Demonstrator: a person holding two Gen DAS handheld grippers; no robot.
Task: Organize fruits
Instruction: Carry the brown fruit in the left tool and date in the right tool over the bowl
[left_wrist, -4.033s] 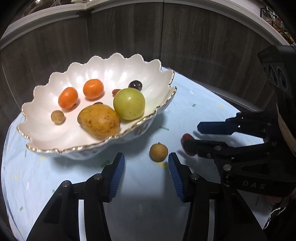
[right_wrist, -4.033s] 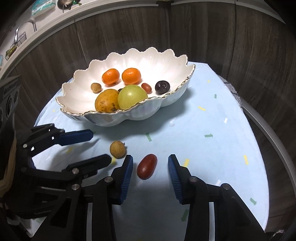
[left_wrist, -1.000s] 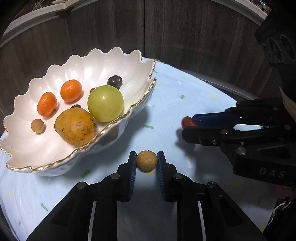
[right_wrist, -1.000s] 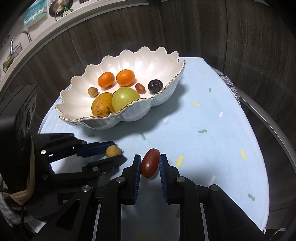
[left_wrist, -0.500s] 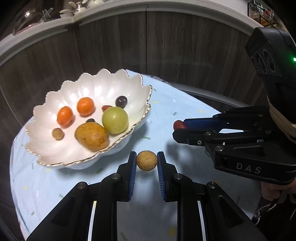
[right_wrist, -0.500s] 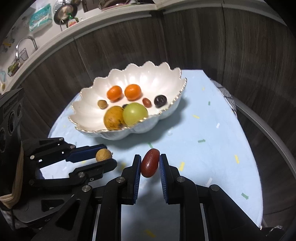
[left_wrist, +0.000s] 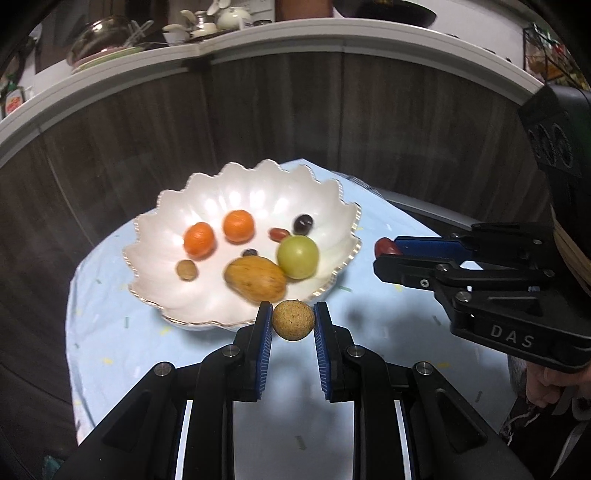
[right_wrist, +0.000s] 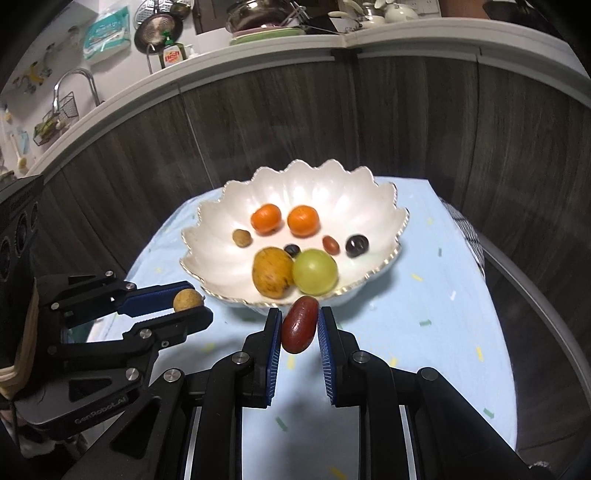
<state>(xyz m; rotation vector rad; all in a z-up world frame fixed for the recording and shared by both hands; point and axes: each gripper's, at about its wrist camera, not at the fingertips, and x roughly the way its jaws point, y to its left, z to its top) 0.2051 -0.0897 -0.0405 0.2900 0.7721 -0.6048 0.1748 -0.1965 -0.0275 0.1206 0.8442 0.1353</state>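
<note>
Nearest your left wrist camera, your left hand-held gripper (left_wrist: 293, 320) is clamped on a small round tan fruit (left_wrist: 293, 319), its blue pads (left_wrist: 264, 339) pressed to either side and the fruit clear of the desk (left_wrist: 110, 332), just in front of the near rim of the white scalloped bowl (left_wrist: 255, 192). Your right hand-held gripper (right_wrist: 298, 328) is likewise closed, holding a dark red oblong fruit (right_wrist: 299, 325) tilted between its pads, also off the desk and just short of the bowl's near rim.

Bowl: white, gold-edged, standing on the desk's pale blue cloth with small coloured flecks. Contents, from the bowl's near rim towards its far wall:
- one yellow-brown pear-like fruit (right_wrist: 272, 272) touching one green round fruit (right_wrist: 315, 271), both close behind the near rim;
- one small dark berry (right_wrist: 292, 250) just behind those two;
- one small tan fruit (right_wrist: 242, 237) to the left of the berry;
- one small red oblong fruit (right_wrist: 330, 244) and one dark round fruit (right_wrist: 357, 245) to the berry's right, near each other but apart;
- two orange citrus fruits (right_wrist: 266, 218) side by side, furthest back, not touching.

Beyond the bowl: a dark wood-grain wall panel (right_wrist: 295, 122) topped by a white ledge (right_wrist: 258, 48) carrying kitchenware, too blurred to itemise.
</note>
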